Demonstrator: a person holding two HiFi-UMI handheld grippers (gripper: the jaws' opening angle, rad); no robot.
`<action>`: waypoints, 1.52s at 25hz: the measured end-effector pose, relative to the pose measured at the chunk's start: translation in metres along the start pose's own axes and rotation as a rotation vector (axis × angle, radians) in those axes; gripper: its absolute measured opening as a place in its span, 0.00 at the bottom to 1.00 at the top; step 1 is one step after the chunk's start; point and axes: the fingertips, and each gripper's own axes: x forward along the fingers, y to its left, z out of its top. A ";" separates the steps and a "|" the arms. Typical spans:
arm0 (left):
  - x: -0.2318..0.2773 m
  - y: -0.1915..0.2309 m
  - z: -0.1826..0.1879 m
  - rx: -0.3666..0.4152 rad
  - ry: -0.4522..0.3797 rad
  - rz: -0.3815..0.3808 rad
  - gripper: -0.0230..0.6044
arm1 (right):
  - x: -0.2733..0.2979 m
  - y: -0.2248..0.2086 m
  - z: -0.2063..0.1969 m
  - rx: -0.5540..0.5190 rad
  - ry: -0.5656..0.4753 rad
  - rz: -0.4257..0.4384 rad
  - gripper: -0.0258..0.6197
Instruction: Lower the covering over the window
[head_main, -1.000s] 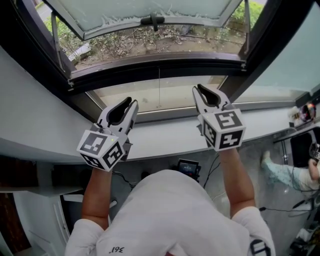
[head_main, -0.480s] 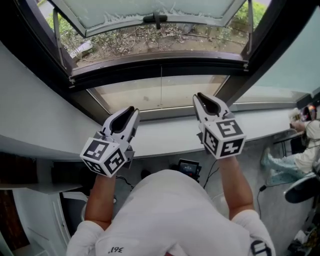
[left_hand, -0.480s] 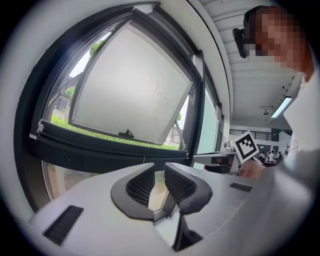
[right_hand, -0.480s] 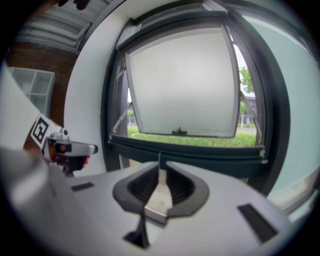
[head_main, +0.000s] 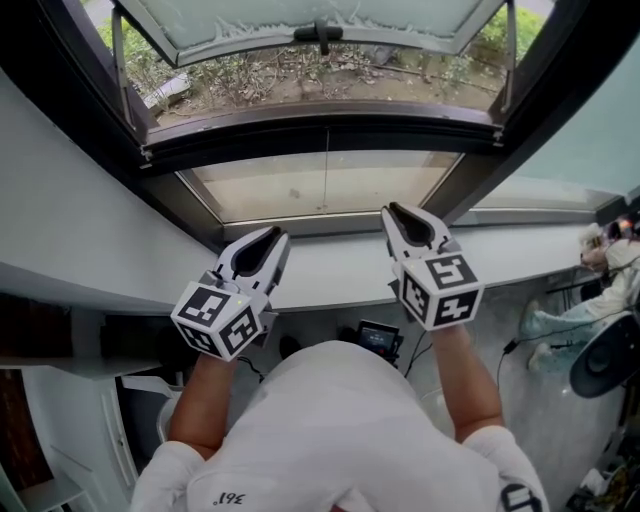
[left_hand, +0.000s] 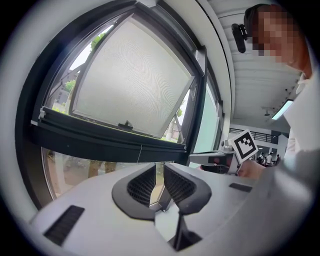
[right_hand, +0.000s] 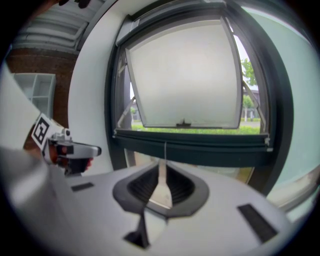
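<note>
The left tool (head_main: 282, 238) points almost level at the window. Its jaws have just been closing and stand a narrow slit apart, with only the glass beyond showing through the gap. To its right, the right tool (head_main: 386, 210) tilts a little downward, its jaws also a thin slit apart and clamped on nothing. Both tools hover over the white sill (head_main: 330, 272), with their tips near its far edge. Ahead of them, between the two and touching neither, hangs the thin pull cord (head_main: 327, 185). It drops from the covering's dark bar (head_main: 320, 135), which spans the frame above and beyond the tools, over the lower pane (head_main: 260, 190). Past the bar, the upper sash (head_main: 300, 20) stands swung outward.
</note>
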 end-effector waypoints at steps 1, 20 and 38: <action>0.001 -0.001 -0.002 -0.001 0.005 0.000 0.14 | 0.000 0.000 -0.002 0.001 0.003 0.003 0.13; 0.018 -0.045 -0.034 -0.032 0.021 0.059 0.13 | -0.013 -0.009 -0.042 -0.033 0.063 0.100 0.12; -0.002 -0.060 -0.055 -0.034 0.076 0.042 0.12 | -0.020 0.009 -0.067 -0.002 0.101 0.123 0.11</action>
